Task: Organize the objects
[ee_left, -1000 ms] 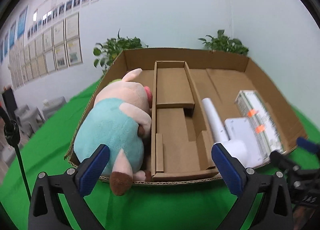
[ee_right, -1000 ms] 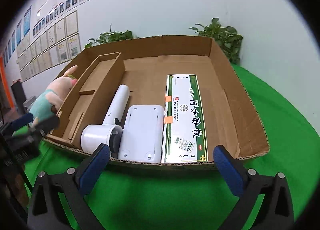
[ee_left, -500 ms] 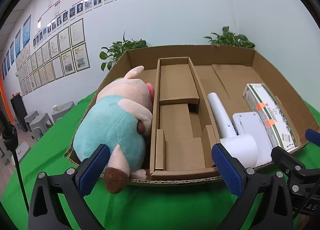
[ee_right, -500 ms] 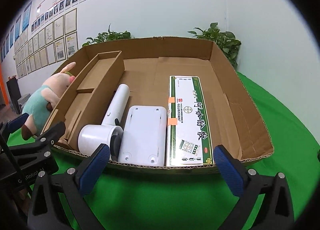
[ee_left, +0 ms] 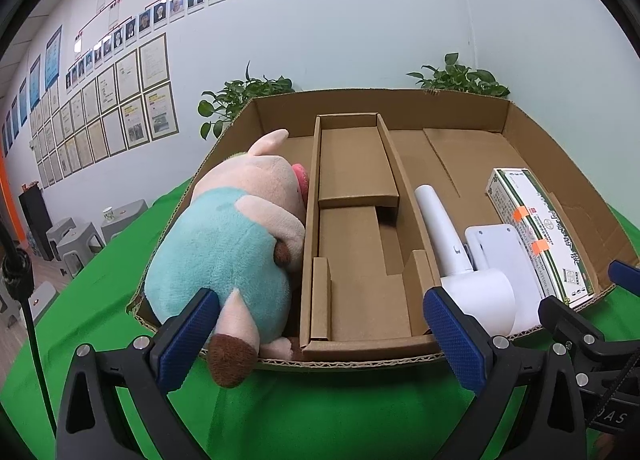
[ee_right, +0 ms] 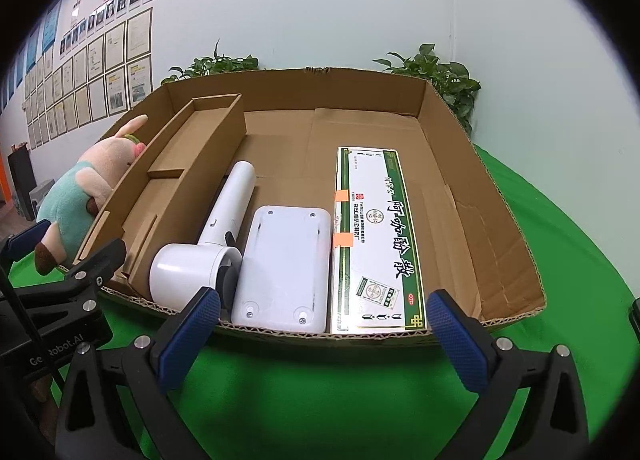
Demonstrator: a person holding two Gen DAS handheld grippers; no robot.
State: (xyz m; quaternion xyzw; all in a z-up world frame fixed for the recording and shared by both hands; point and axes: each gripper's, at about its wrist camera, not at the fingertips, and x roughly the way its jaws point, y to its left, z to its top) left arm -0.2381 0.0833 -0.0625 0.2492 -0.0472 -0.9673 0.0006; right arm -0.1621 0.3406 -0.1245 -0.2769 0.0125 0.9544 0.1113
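A shallow cardboard box (ee_left: 384, 358) (ee_right: 516, 196) lies on a green table. A plush pig in a teal shirt (ee_left: 236, 244) (ee_right: 76, 200) fills its left compartment, one foot hanging over the front wall. The middle cardboard insert (ee_left: 356, 244) holds nothing. On the right lie a white hair dryer (ee_left: 460, 256) (ee_right: 212, 244), a white flat device (ee_right: 284, 268) (ee_left: 500, 248) and a green-and-white medicine carton (ee_right: 376, 236) (ee_left: 532, 228). My left gripper (ee_left: 320, 334) is open and empty in front of the box. My right gripper (ee_right: 324, 334) is open and empty in front of the box's right half.
Green cloth (ee_right: 320, 392) covers the table around the box. Potted plants (ee_left: 248, 96) (ee_right: 440, 76) stand behind it against a white wall with framed papers. Grey stools (ee_left: 76, 236) stand on the floor at left. The left gripper's body (ee_right: 52, 316) shows beside the right one.
Both grippers have drawn back a little and risen, so the box sits slightly farther and lower in view. The objects in the box have not moved.
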